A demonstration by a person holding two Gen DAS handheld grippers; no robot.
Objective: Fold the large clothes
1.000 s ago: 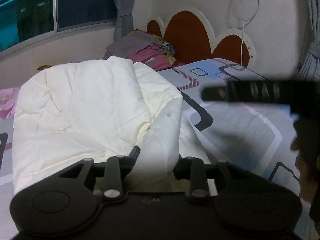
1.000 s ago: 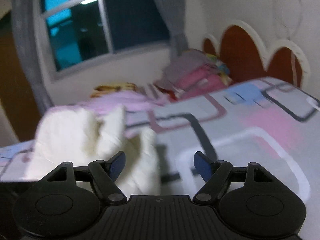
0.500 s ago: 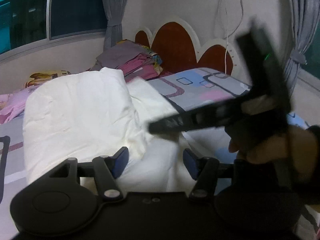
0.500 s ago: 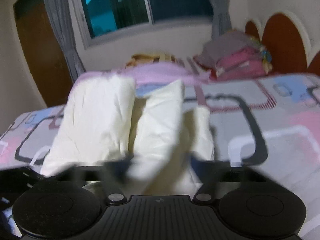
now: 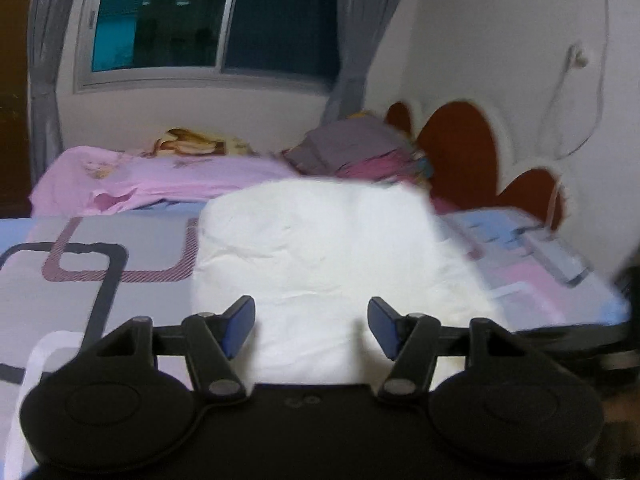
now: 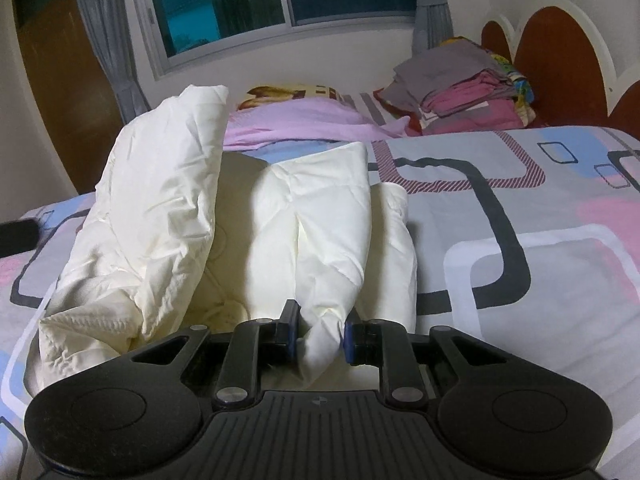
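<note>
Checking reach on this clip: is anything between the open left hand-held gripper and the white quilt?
Nothing visible. The left hand-held gripper is open with the white quilt directly ahead; the right hand-held gripper already pinches a fold.

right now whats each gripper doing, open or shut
left gripper: open, holding nothing, white quilt ahead of it.
right gripper: shut on a bunched fold of the white quilt.

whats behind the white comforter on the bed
Behind the white comforter lie a pink sheet, a cartoon-print pillow and a stack of folded clothes near the headboard. The bedspread directly behind the raised folds is hidden.
</note>
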